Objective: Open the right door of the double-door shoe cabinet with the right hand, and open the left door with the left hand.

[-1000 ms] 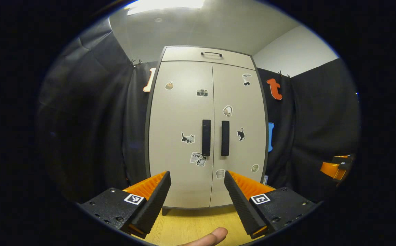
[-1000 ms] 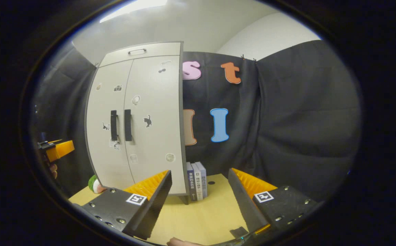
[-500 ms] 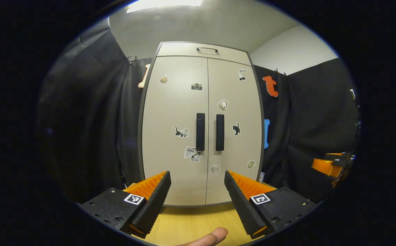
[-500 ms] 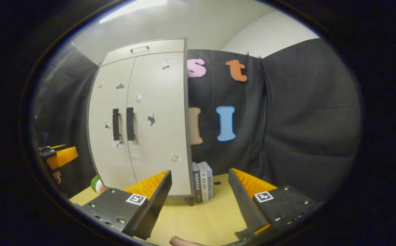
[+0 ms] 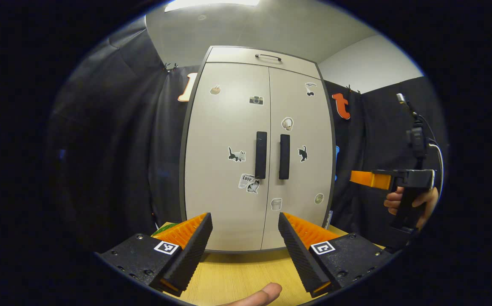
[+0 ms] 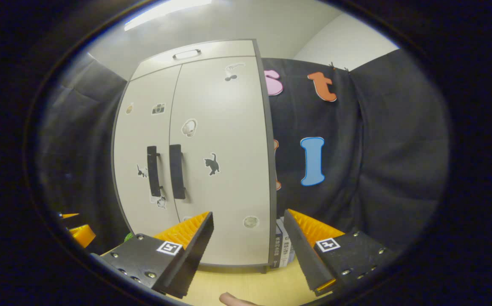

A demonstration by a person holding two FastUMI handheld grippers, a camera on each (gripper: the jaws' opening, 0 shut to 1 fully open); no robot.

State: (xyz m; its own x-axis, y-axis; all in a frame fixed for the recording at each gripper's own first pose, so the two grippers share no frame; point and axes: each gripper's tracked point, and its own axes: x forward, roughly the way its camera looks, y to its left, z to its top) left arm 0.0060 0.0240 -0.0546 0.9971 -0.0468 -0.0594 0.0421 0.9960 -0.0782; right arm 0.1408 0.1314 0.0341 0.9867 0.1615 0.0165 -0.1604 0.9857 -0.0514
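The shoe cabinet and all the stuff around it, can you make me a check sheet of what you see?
Surface: light wooden table, cabinet standing on it.
Job's things: shoe cabinet with both doors shut; left door handle and right door handle side by side, untouched.
Clutter: books upright beside the cabinet's right side; a green thing at its left foot, too hidden to name.
Grippers: left hand-held gripper open, short of the doors; right hand-held gripper open, also short. A hand holds the right one.
Cables: a cable loops from the right gripper's top.
Surroundings: black cloth wall, pale ceiling, stickers on the doors.
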